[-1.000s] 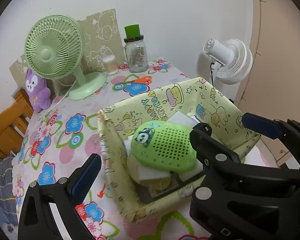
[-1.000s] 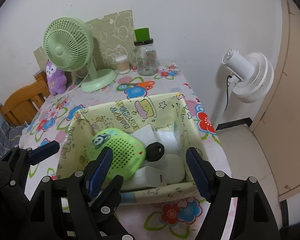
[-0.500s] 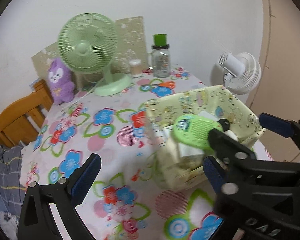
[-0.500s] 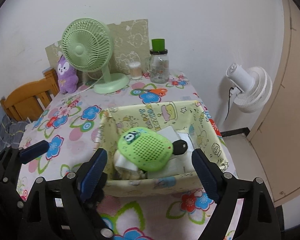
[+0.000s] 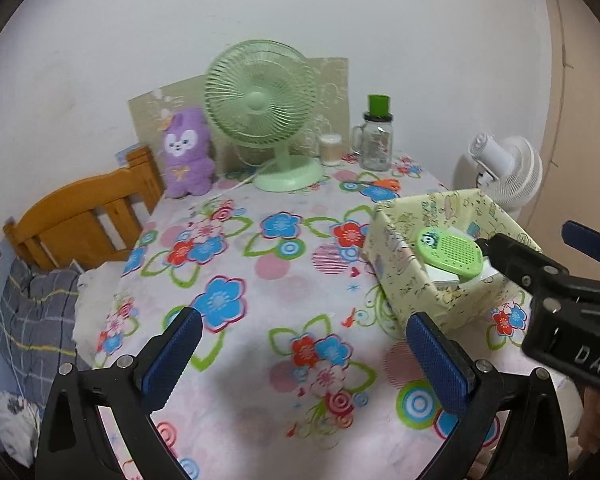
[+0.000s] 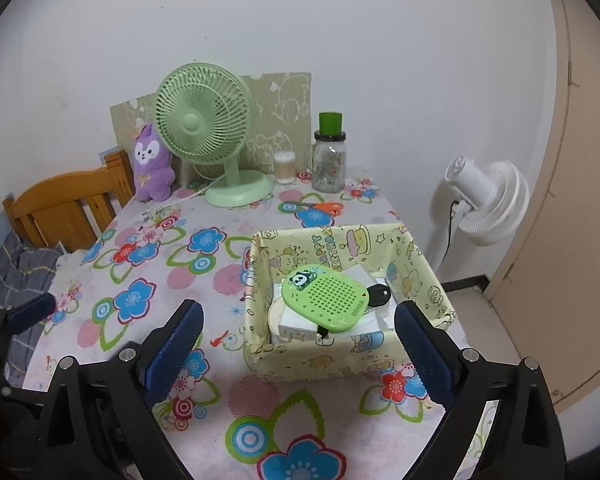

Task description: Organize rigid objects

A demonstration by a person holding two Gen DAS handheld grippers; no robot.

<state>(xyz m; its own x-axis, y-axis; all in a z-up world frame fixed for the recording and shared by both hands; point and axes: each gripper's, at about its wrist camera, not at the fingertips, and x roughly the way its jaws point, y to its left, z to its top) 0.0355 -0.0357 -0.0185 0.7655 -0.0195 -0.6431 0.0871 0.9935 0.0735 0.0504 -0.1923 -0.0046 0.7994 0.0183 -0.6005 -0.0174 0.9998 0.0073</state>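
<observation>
A yellow patterned box (image 6: pixel 312 356) stands on the flowered tablecloth near the table's right edge. In it a green perforated case with a panda (image 6: pixel 326 300) lies on top of white boxes, with a black round thing (image 6: pixel 378 294) beside it. My right gripper (image 6: pixel 299 314) hovers in front of the box. Its jaws are opening wide and nothing is between the pads. My left gripper (image 5: pixel 300 328) is open over the bare cloth, left of the box (image 5: pixel 404 280) and the green case (image 5: pixel 450 250). It holds nothing.
At the back stand a green desk fan (image 6: pixel 204 120), a purple plush toy (image 6: pixel 152 164), a swab pot (image 6: pixel 285 166) and a green-lidded glass jar (image 6: pixel 330 160). Orange scissors (image 6: pixel 320 208) lie behind the box. A wooden chair (image 6: pixel 60 208) is left, a white floor fan (image 6: pixel 484 200) right.
Both grippers have drawn back and up from the box. The left one has swung left over the cloth. The right jaws have spread wider. The green case stays in the box.
</observation>
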